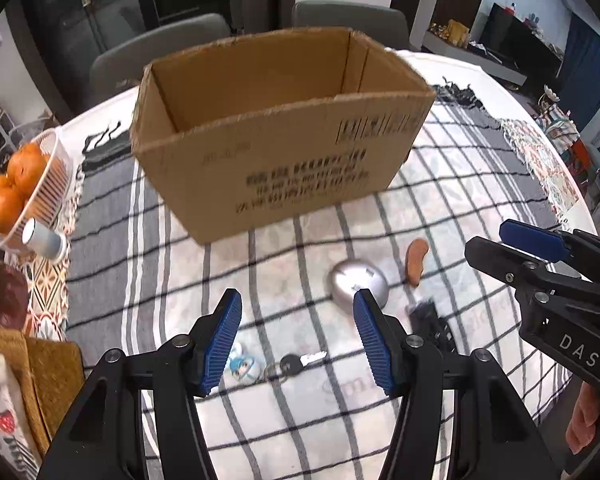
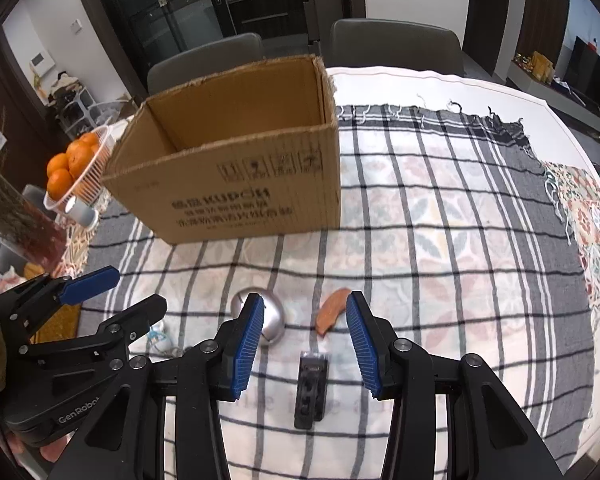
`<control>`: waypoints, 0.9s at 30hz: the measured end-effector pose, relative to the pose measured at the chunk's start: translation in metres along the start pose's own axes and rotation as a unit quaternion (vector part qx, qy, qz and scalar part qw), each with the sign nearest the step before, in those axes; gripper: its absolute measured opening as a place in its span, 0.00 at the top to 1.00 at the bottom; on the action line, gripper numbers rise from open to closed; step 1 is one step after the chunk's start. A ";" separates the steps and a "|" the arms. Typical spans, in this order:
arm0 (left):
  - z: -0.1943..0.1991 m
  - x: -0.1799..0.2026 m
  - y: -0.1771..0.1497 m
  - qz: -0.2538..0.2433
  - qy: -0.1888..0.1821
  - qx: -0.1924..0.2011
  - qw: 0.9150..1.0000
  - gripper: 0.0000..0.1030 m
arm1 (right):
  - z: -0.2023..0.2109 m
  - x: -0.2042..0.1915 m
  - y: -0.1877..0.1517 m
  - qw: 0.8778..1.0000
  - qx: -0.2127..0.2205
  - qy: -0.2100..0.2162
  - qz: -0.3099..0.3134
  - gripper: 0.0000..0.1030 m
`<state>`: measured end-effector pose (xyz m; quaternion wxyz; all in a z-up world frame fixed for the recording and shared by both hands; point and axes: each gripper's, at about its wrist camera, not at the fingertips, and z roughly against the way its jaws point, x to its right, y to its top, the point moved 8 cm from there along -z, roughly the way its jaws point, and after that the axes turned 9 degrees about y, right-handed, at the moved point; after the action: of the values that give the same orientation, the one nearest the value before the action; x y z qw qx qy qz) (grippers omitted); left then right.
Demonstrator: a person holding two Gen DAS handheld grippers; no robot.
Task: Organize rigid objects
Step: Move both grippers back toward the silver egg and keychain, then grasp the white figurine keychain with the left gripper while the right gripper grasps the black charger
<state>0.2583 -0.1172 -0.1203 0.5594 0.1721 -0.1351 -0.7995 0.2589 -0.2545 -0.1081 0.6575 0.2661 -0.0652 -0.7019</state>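
While both claws hang spread and empty above the worktop [image 2: 480, 92], the small things lie loose in front of the open cardboard box [image 2: 236, 168].

Left claw [image 1: 296, 340] points over the key [image 1: 302, 361] and a blue-and-white figurine [image 1: 246, 366], partly hidden behind its left finger; right claw [image 2: 306, 344] hovers over the black clip-like piece [image 2: 311, 388], whose make is hard to tell. Between them and the box sit the silver dome [image 2: 274, 320], partly covered by a finger in each view, and the curved brown piece [image 2: 332, 310] just beside it. Checked cloth [image 2: 460, 220] lies bare to the right up to its fringed edge; a basket of oranges [image 1: 48, 184] crowds the left rim, cut off by the frame.
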 end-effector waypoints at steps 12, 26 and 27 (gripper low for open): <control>-0.029 -0.019 -0.034 0.006 0.027 -0.045 0.999 0.44 | -0.030 -0.002 -0.033 0.998 -0.051 -0.037 0.001 0.57; -0.068 -0.042 -0.060 0.065 0.041 -0.096 0.992 0.44 | -0.072 0.008 -0.060 0.990 -0.118 -0.078 -0.022 0.57; -0.070 -0.043 -0.061 0.067 0.039 -0.100 0.992 0.44 | -0.074 0.008 -0.062 0.990 -0.120 -0.076 -0.027 0.57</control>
<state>0.2495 -0.0582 -0.2033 0.6311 0.1375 -0.0439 -0.7621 0.2375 -0.2352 -0.2004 0.6586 0.1334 -0.0231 -0.7402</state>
